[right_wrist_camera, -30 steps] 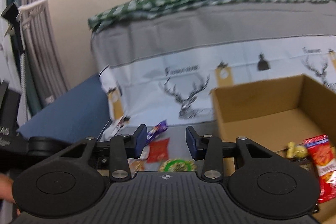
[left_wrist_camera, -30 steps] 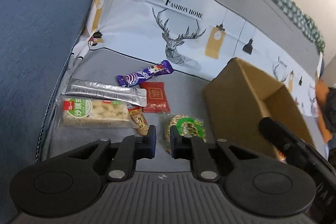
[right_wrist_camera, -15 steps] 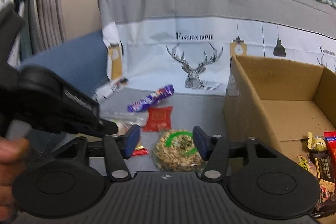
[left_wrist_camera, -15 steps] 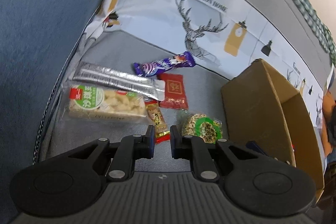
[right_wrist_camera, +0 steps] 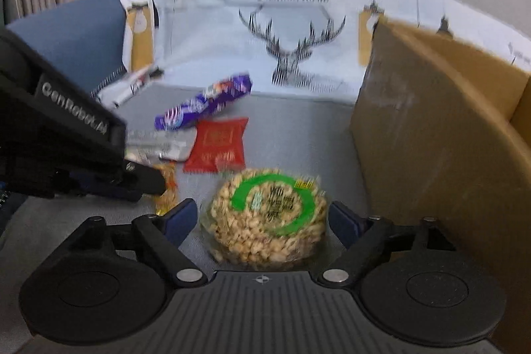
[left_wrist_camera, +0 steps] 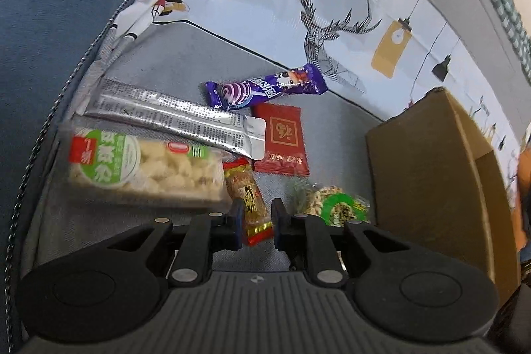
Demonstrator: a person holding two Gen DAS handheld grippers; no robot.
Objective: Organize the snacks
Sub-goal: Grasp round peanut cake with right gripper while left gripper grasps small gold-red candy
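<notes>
Snacks lie loose on a grey fabric seat (left_wrist_camera: 186, 55), just ahead of both grippers.

Right gripper (right_wrist_camera: 262, 214): jaws opening, now wide. Round clear-wrapped puffed-grain cake with green ring label (right_wrist_camera: 268, 214) sits directly between the fingers, centred, no pad touching it yet. It has no long axis, so no wrist roll looks needed; a short drop and a squeeze should take it. The right hand is plainly the nearer one to this cake.

Left gripper (left_wrist_camera: 255, 224): jaws narrow but easing apart, straddling the near end of a small orange-and-red wrapped bar (left_wrist_camera: 249, 198). The bar's long axis runs nearly straight away from the gripper, so the fingers would close across its width. Pads appear to stand just clear of the wrapper; not gripping.

To the left of that bar: a clear pack of pale rice-crisp block with green and red label (left_wrist_camera: 142, 168). Beyond it: a long silver foil sachet (left_wrist_camera: 176, 118), lying crosswise. Further on: a flat red square packet (left_wrist_camera: 282, 138), then a purple candy bar wrapper (left_wrist_camera: 265, 88) nearest the deer-print backrest cover (left_wrist_camera: 332, 22).

To the right: an open brown cardboard box (right_wrist_camera: 431, 138), just beside the round cake; likely destination.

Against a second ago: the right jaws were much narrower and the gripper looked at the backrest from higher up; now it has dropped over the cake. The left gripper has sunk and shifted from the gap beside the cake onto the orange bar.
</notes>
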